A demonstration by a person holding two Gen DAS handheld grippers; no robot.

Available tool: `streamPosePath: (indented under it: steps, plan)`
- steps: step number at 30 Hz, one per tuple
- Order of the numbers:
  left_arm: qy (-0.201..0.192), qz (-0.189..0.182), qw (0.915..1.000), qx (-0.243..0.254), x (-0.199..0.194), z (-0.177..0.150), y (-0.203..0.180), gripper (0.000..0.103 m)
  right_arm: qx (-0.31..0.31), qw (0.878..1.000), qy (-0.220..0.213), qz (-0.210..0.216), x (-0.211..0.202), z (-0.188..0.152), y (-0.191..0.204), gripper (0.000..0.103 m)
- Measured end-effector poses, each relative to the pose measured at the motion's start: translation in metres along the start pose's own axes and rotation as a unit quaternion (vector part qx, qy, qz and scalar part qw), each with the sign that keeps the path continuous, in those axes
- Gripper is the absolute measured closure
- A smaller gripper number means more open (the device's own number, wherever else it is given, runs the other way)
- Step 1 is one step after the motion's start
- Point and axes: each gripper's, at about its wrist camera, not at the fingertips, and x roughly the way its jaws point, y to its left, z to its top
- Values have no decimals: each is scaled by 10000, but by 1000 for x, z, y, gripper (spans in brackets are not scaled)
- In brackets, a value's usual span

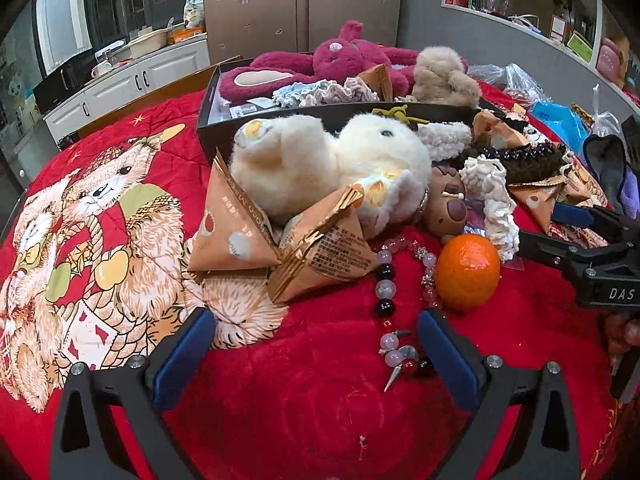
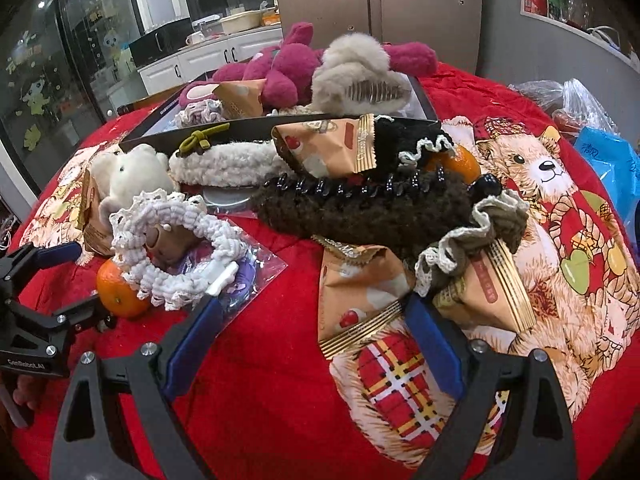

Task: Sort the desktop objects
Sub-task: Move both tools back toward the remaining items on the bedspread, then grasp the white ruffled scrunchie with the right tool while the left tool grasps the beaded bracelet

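Note:
My left gripper is open and empty above the red blanket, just short of two orange snack packets, a bead bracelet and an orange. A white plush bear lies behind them. My right gripper is open and empty; an orange snack packet lies just beyond its fingertips. A white lace scrunchie, an orange and a dark fuzzy hair clip lie beyond. The right gripper shows at the right edge of the left view.
A black tray at the back holds a magenta plush, a beige fuzzy clip and scrunchies. Plastic bags lie at the far right. A cabinet and counter stand behind the table.

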Motion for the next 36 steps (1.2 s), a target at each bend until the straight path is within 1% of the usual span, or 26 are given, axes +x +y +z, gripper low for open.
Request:
streamPosePath:
  steps: [3,5,8,10,11,13,15,17,20,21,22,23,25,26,27,28,30,32,36]
  plan:
    - [-3,-8,10000,-8,0,0,-1,0,5,10000,-9,-8,-1,0,0,10]
    - [0,1,10000,0,0,0,0,0,-10,10000,-41,10,-2,0,0,14]
    - [0,3,10000,2,0,0,-1,0,-66,9999,-90,70,-5,0,1,26]
    - [0,4,10000,3,0,0,-1,0,-114,9998,-117,126,-5,0,3,37]
    - [0,5,10000,5,0,0,-1,0,-134,9997,-128,150,-6,0,3,40]
    - [0,2,10000,2,0,0,-1,0,-175,9995,-152,225,-7,0,5,56]
    - [1,2,10000,2,0,0,-1,0,-189,9994,-179,247,-8,0,5,67]
    - [-1,6,10000,6,1,0,-1,0,-207,9994,-183,231,-8,0,6,75]
    - [-22,-20,10000,7,-1,0,0,3,-251,9993,-226,145,-9,0,8,80]
    - [-57,-28,10000,32,-2,0,-2,8,-272,9993,-243,116,-10,0,9,81]
    - [-86,-31,9999,57,-3,0,-3,16,-283,9992,-252,99,-11,0,9,82]
    - [-136,-54,9998,106,-5,0,-5,22,-293,9992,-270,78,-11,-1,10,82]
    - [-213,-126,9994,236,-8,-1,-10,45,-309,9990,-310,36,-13,-1,11,83]
    - [-248,-134,9991,302,-10,-1,-12,51,-312,9990,-326,20,-14,-1,10,83]
    - [-275,-141,9989,358,-11,-2,-15,67,-314,9989,-348,0,-15,-2,11,84]
    - [-307,-142,9985,433,-12,-2,-18,79,-314,9988,-379,-16,-16,-2,10,84]
    - [-332,-64,9977,580,-13,-3,-24,84,-308,9986,-433,-26,-18,-2,10,85]
    - [-340,-24,9974,641,-12,-3,-26,85,-288,9984,-487,-23,-21,-3,9,85]
    - [-328,-108,9983,462,-12,-2,-20,87,-250,9982,-541,25,-25,-4,8,86]
